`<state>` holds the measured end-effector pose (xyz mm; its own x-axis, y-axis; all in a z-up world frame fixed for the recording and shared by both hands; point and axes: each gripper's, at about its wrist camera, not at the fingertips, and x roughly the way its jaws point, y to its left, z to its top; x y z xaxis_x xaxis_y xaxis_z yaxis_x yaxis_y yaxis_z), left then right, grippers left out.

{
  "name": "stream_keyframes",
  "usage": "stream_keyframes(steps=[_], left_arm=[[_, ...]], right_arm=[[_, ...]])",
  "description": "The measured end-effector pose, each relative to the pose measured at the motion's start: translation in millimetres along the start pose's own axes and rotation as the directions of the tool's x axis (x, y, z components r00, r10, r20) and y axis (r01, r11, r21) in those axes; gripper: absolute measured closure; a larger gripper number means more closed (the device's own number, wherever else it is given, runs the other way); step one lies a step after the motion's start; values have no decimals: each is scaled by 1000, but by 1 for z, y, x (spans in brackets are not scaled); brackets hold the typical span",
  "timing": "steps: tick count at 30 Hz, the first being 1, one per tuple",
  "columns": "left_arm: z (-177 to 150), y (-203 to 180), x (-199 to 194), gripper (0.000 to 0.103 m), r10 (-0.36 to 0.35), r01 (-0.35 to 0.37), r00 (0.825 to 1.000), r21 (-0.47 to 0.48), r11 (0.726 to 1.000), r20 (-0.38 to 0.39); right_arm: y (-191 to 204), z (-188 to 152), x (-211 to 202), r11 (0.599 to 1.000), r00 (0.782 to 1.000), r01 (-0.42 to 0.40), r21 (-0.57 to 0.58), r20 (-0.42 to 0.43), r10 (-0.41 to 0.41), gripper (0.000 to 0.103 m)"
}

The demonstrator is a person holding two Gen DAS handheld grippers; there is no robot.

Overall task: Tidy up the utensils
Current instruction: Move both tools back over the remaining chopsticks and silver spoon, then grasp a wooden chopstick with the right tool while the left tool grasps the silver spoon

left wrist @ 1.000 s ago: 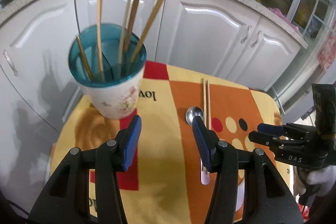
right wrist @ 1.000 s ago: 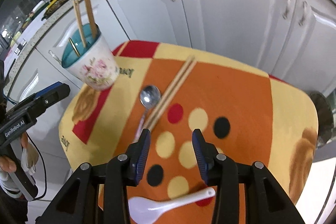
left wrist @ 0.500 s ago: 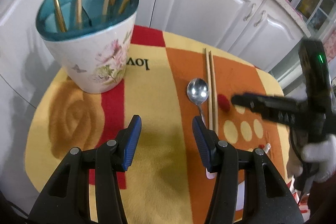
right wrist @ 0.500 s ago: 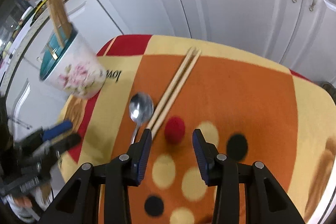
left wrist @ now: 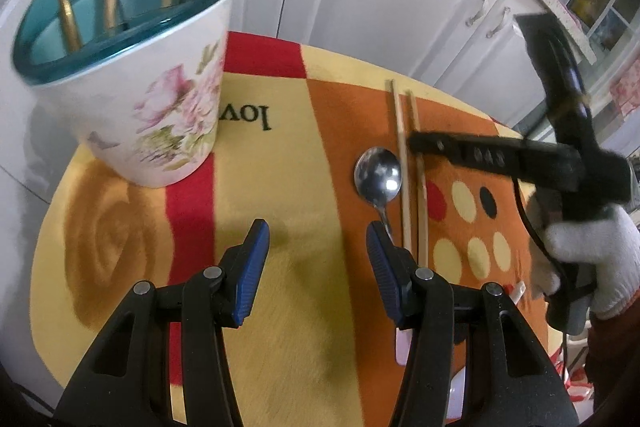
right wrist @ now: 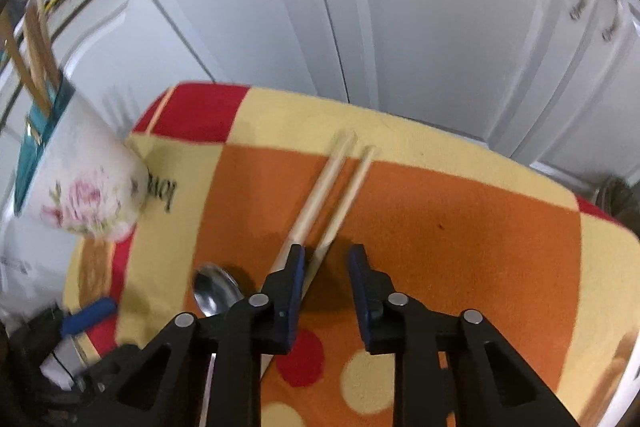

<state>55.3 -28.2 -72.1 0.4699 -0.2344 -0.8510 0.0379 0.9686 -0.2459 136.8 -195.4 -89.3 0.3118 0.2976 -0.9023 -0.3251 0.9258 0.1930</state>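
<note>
A floral cup with a teal inside [left wrist: 160,95] stands at the table's left and holds several chopsticks. It also shows in the right wrist view [right wrist: 84,183]. A pair of wooden chopsticks [left wrist: 410,179] lies on the orange patch beside a metal spoon [left wrist: 378,179]. My right gripper [right wrist: 326,263] is open, low over the chopsticks [right wrist: 336,187]; its left finger sits on them, and it shows from the side in the left wrist view [left wrist: 416,143]. My left gripper [left wrist: 318,251] is open and empty above the cloth, left of the spoon [right wrist: 216,291].
The small table wears a yellow, orange and red cloth [left wrist: 280,155] with dots. A white ceramic spoon [left wrist: 402,347] lies near the front, mostly hidden behind my left gripper. White cabinet doors [right wrist: 440,27] stand close behind the table.
My right gripper has come down and forward onto the chopsticks. My left gripper has moved lower and closer to the cup and table.
</note>
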Motion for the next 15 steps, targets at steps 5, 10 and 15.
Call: stream_keyframes(steps=[5, 10, 15], left_arm=[[11, -8, 15, 53, -28, 28, 1000, 30, 999, -4], [24, -17, 35, 53, -45, 46, 999, 65, 997, -13], [36, -23, 48, 54, -78, 81, 996, 92, 992, -31]], right_arm=[[-21, -18, -13, 996, 997, 66, -52, -24, -68, 84], [-42, -27, -22, 1000, 999, 11, 7, -30, -11, 84], [-55, -27, -25, 995, 999, -47, 88, -9, 48, 82]])
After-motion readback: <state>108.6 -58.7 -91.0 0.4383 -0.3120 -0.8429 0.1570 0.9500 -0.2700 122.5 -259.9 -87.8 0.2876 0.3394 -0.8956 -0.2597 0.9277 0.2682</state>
